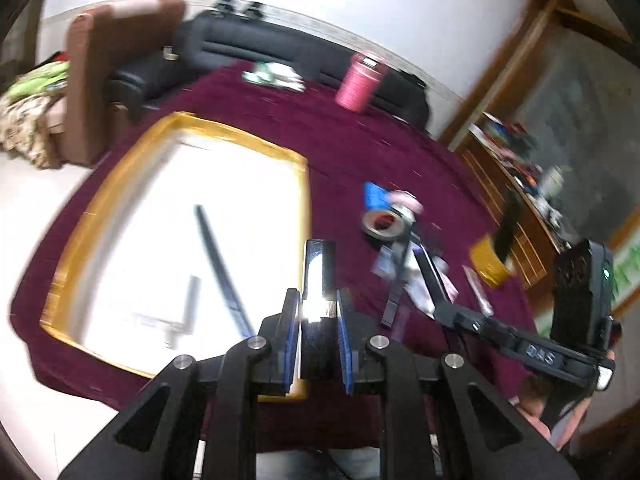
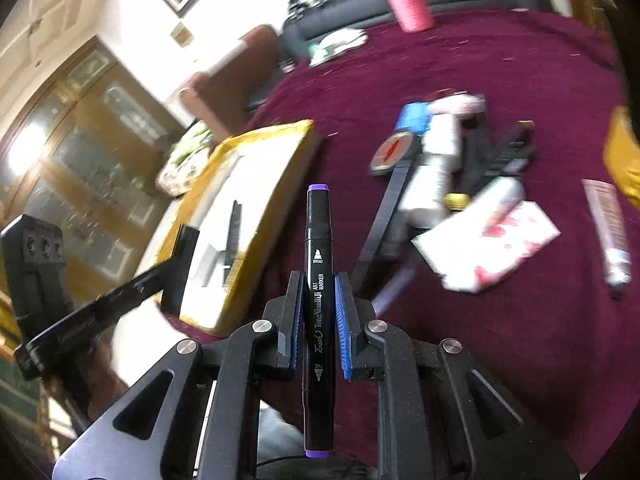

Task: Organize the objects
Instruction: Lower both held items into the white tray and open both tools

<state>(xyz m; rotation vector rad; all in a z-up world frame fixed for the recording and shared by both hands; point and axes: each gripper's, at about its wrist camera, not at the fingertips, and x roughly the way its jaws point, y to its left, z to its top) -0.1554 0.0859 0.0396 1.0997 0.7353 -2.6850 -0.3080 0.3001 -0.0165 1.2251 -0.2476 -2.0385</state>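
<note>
My left gripper [image 1: 318, 300] is shut on a glossy black rectangular object [image 1: 319, 268], held above the near right corner of the gold-rimmed white tray [image 1: 304, 184]. My right gripper [image 2: 319, 280] is shut on a black art marker with purple ends [image 2: 319, 240], held upright above the maroon tablecloth, right of the tray [image 2: 296, 148]. The tray holds a dark pen [image 1: 222, 264] and a grey item [image 1: 188, 304]. The right gripper's body [image 1: 576, 312] shows at the right of the left wrist view. The left gripper's body [image 2: 60, 280] shows at the left of the right wrist view.
A pile on the cloth holds a tape roll [image 1: 384, 224], blue card [image 2: 414, 116], white bottles [image 2: 436, 160], white-red packet [image 2: 492, 244], a tube [image 2: 608, 232] and black items. A yellow container [image 1: 490, 260] and pink bottle [image 1: 360, 84] stand farther off. Sofa and cabinet surround the table.
</note>
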